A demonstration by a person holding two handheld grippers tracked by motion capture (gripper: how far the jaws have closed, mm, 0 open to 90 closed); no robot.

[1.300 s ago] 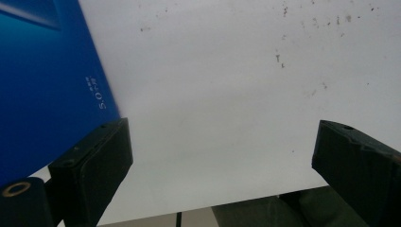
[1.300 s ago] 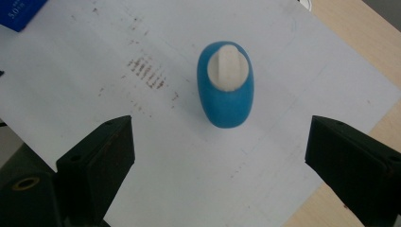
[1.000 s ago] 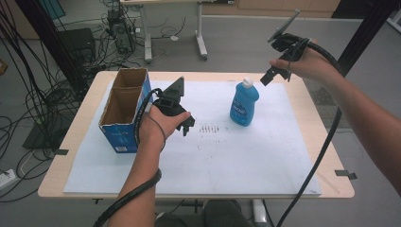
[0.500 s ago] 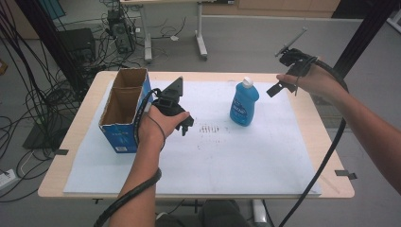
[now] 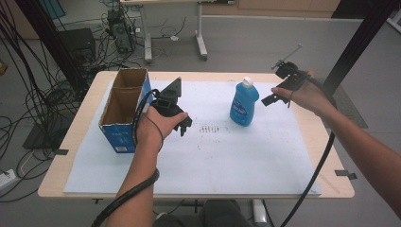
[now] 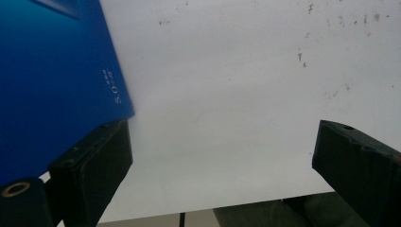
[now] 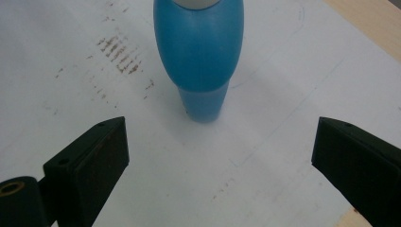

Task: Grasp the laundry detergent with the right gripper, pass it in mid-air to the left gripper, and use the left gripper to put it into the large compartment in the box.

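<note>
A blue bottle (image 5: 244, 105) with a white cap stands upright on the white sheet (image 5: 227, 156), right of centre. My right gripper (image 5: 268, 99) hovers just right of it, apart from it. In the right gripper view the bottle (image 7: 198, 52) stands ahead of the right gripper (image 7: 220, 161); its jaws have just been opening and stand wide, nothing between them. An open cardboard box with blue sides (image 5: 120, 137) sits at the left. My left gripper (image 5: 183, 125) rests beside it, open. The box wall (image 6: 52, 85) is next to one jaw of the left gripper (image 6: 220, 165).
The wooden table's bare edge (image 5: 326, 142) borders the sheet on the right. Smudge marks (image 5: 210, 130) dot the sheet's middle. Cables and equipment lie on the floor at the far left, and a desk frame stands beyond the table.
My right hand has come down from above the table's far right corner toward the bottle's right side. The left hand, the box and the bottle have stayed put.
</note>
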